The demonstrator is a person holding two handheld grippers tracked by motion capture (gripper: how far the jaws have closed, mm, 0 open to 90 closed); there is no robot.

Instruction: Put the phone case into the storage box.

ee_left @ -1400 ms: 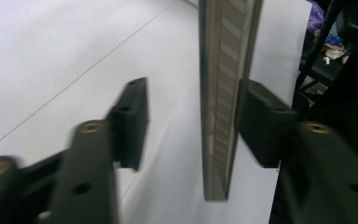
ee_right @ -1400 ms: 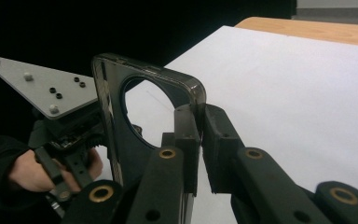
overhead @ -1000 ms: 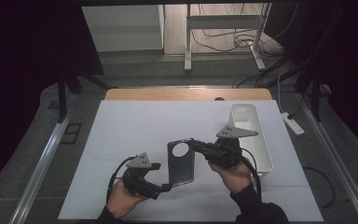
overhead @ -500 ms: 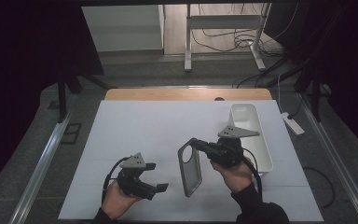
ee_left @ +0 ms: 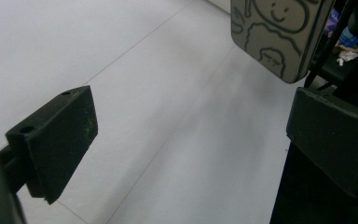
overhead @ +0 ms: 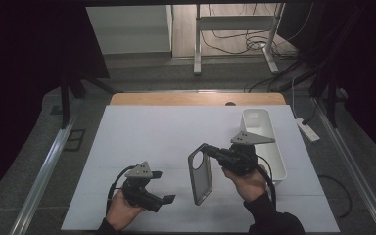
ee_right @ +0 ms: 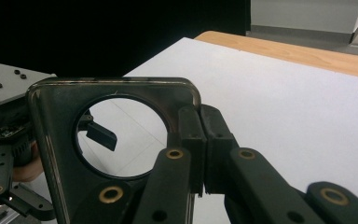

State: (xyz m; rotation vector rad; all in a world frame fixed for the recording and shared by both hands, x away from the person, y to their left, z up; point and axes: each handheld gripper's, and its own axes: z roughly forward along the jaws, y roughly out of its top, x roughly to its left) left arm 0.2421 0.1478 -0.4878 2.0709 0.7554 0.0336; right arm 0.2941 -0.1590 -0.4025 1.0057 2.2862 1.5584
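1. The phone case [overhead: 200, 174] hangs clear of the white table [overhead: 142, 132], a little right of centre and toward your side. It stands on its long axis with its edge turned to the high view; the round camera hole is at its top end, and the lower end tilts toward 6 o'clock.
2. In the left gripper view the case's printed back, with line-drawn cartoon faces, shows at 1 o'clock [ee_left: 279, 32], well above the table.
3. Your right gripper [overhead: 214, 152] is clenched on the case's top edge, just beside the hole. In the right gripper view the jaws meet on that rim at the hole's 3 o'clock side [ee_right: 204, 140], pads pressed flat.
4. Your right hand [overhead: 247, 181] sits at 4 o'clock from the case, forearm coming up from the bottom edge, wrist bent so the gripper points toward 9 o'clock, roughly level.
5. Your left gripper [overhead: 162, 187] stands at 8 o'clock from the case, near it but apart. Its jaws are released and spread wide, and have just been opening further; only bare table lies between them.
6. Your left hand [overhead: 122, 208] rests low near the table's near edge, gripper aimed toward 3 o'clock, at the case.
7. The white bin [overhead: 274, 156] lies at 3 o'clock from the right gripper, along the table's right edge.
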